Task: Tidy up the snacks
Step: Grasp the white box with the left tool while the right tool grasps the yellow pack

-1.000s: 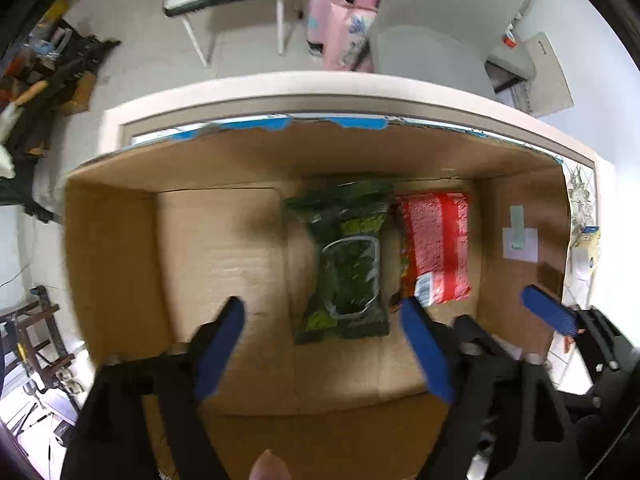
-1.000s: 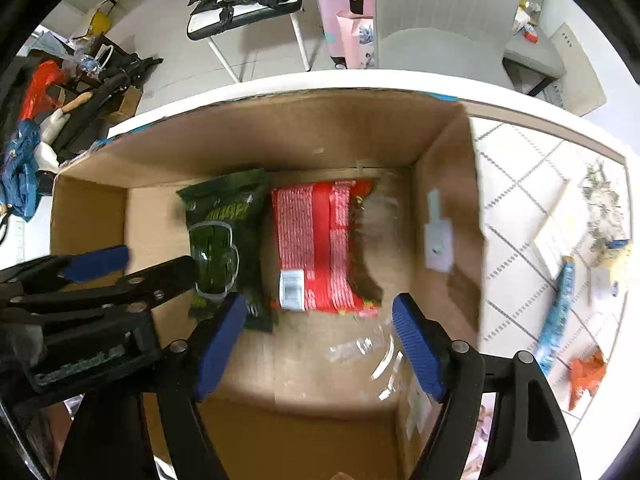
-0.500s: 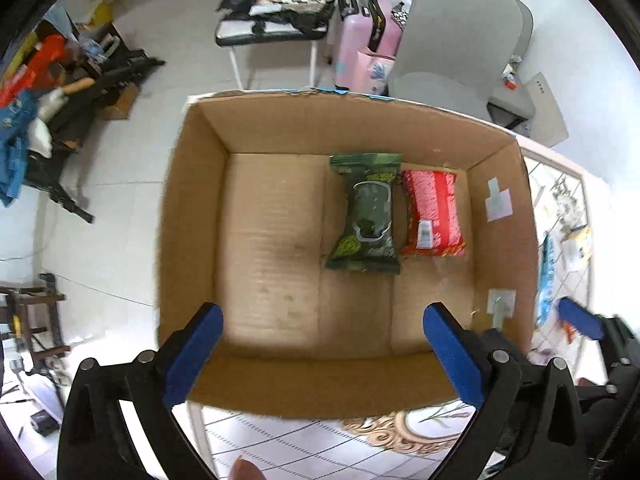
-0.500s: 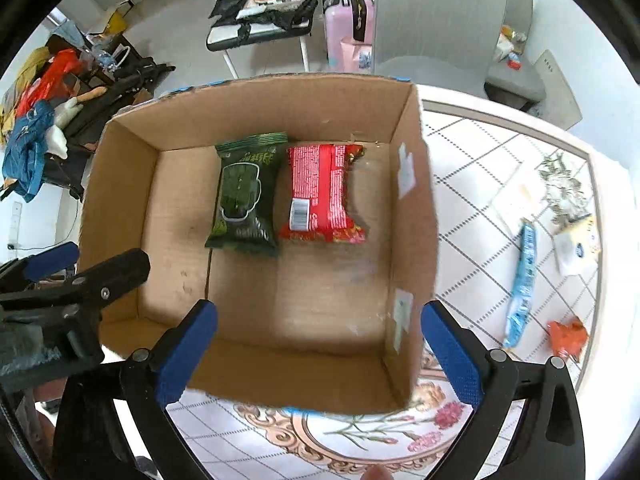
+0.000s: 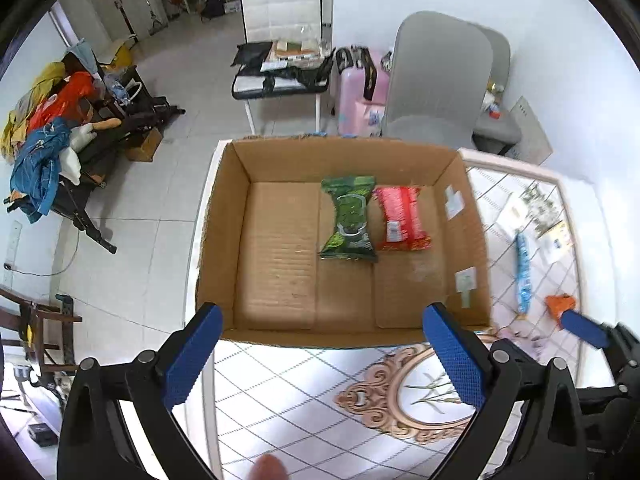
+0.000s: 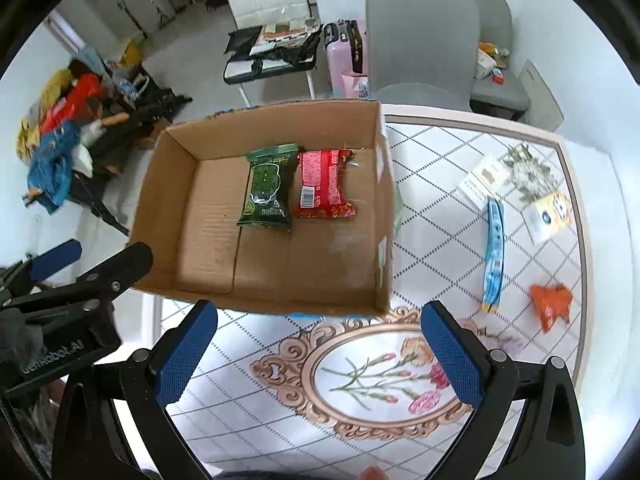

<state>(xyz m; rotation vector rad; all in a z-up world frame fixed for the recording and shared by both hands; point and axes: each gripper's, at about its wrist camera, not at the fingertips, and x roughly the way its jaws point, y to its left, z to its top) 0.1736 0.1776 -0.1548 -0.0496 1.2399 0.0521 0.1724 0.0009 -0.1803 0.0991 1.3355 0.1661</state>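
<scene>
Looking from the left wrist, the left gripper (image 5: 320, 354) hangs with its jaws spread wide and nothing between them. Just beyond the jaws stands an open cardboard box (image 5: 224, 216) of corrugated brown board. Inside, toward the right-hand jaw, a glossy green snack packet (image 5: 349, 219) and a red snack packet (image 5: 402, 218) lie flat side by side, touching; the floor on the other side is bare board. Right of the jaws, a long blue packet (image 5: 522, 270) and a crumpled orange wrapper (image 5: 559, 306) lie on the patterned surface (image 5: 304, 396), both blurred, the orange one partly behind a blue pad.

From the right wrist, the right gripper (image 6: 318, 354) also has wide, empty jaws. The box sits beyond the left-hand jaw with both packets inside. Right of the jaws lie the blue packet, the orange wrapper and a small white-and-yellow box (image 6: 548, 214); its print is unreadable.
</scene>
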